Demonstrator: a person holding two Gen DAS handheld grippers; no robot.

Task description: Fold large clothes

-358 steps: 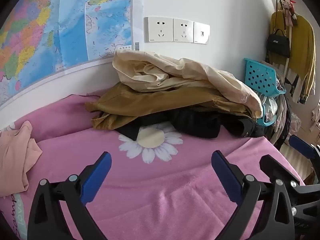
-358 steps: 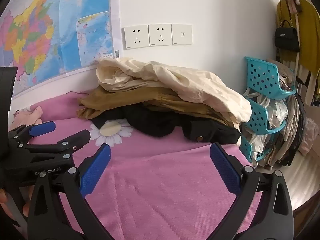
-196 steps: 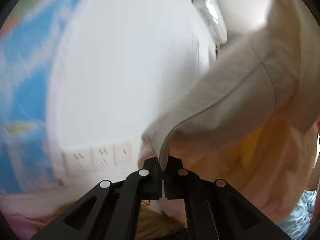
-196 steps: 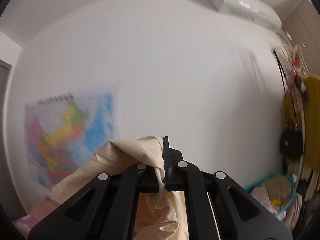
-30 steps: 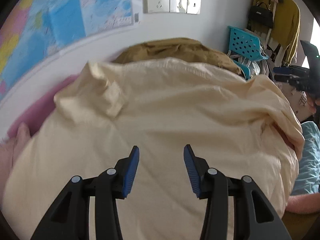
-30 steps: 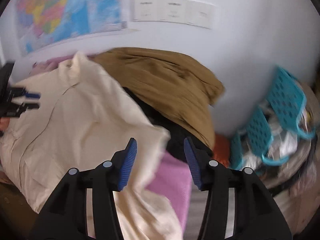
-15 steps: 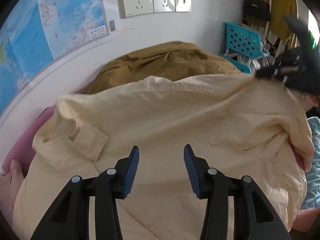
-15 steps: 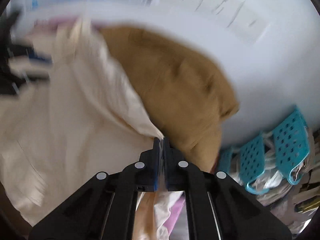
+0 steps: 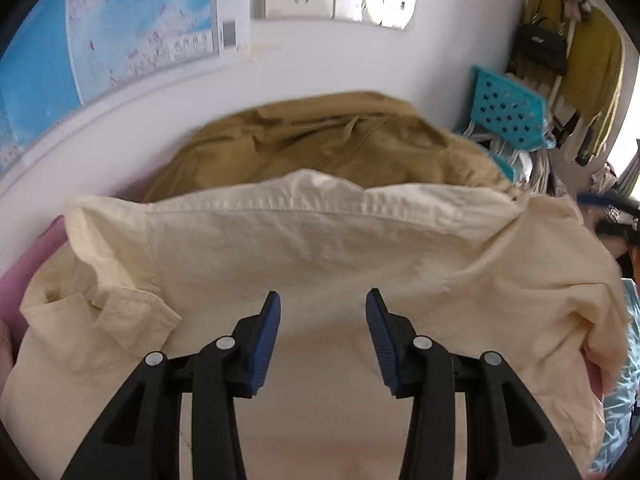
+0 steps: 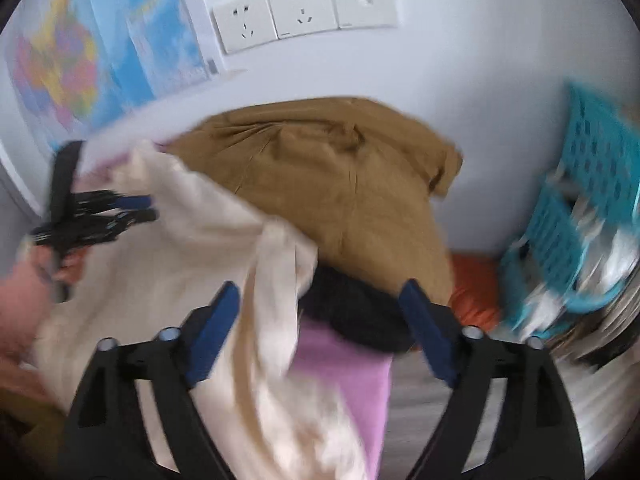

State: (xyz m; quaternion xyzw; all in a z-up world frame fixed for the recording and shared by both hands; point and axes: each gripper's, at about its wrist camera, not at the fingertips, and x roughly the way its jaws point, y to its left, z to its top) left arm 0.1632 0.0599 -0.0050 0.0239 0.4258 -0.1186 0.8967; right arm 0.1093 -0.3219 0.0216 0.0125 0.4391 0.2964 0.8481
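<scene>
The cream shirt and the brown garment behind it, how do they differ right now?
The cream shirt is pale and lies spread out in front; the brown garment is darker, mustard-toned, and sits bunched in a heap against the wall. The cream shirt covers the brown garment's near edge, while the brown garment rests on a black garment. Both are wrinkled, and neither is in a gripper.

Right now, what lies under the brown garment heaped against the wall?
A black garment pokes out below the brown garment, on the pink blanket. Anything deeper in the pile is covered.
</scene>
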